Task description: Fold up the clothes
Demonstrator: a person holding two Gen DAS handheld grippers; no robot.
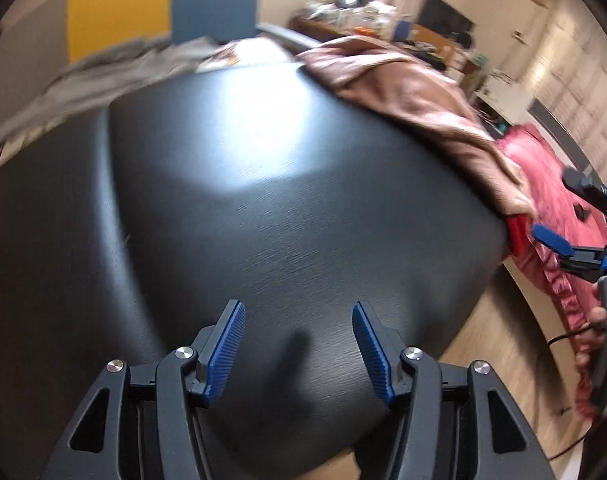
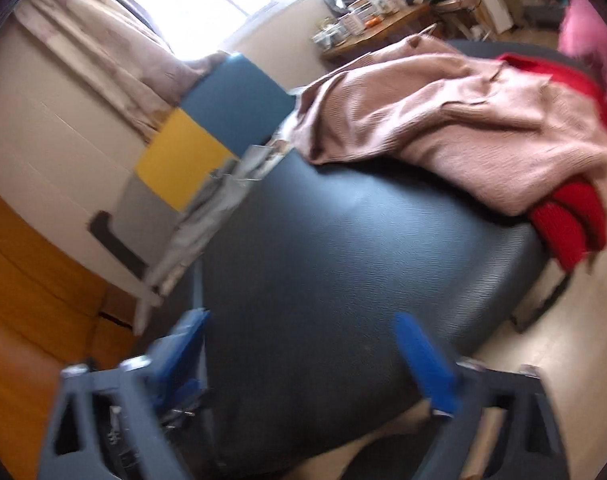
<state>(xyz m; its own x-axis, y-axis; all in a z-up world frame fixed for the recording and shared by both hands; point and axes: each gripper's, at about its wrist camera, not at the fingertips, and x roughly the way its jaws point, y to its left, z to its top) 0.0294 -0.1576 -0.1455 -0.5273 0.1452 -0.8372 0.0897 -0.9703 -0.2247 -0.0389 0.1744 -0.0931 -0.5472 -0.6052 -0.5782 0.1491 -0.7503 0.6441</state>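
Item, my left gripper: jaws parted wide, nothing between the blue ribbed pads, poised over the dark table. Item, my right gripper: blurred, its two blue pads standing well apart with only tabletop between them, so I read it as spread and holding nothing; in the left view it sits at about 3 o'clock, in front of pink cloth, and whether it touches that cloth I cannot tell. Item, dusty-pink knit garment: heaped and creased toward 1 o'clock on the table, unfolded as it lies; ribbed, soft and limp, likely light but prone to stretch and sag, with fair grip for the pads. Best taken, I judge, at a hem or shoulder edge with one gripper at each corner, not by the bunched middle. Item, red knit: thick-ribbed, partly beneath the pink one at 3 o'clock near the table's edge; probably heavier and bulkier. Item, glossy pink garment: hanging off the table at 3 o'clock in the left view; its sheen suggests slippery cloth wanting a firm pinch at a seam. Item, pale grey cloth: at 11 o'clock on the far edge, too blurred to describe.
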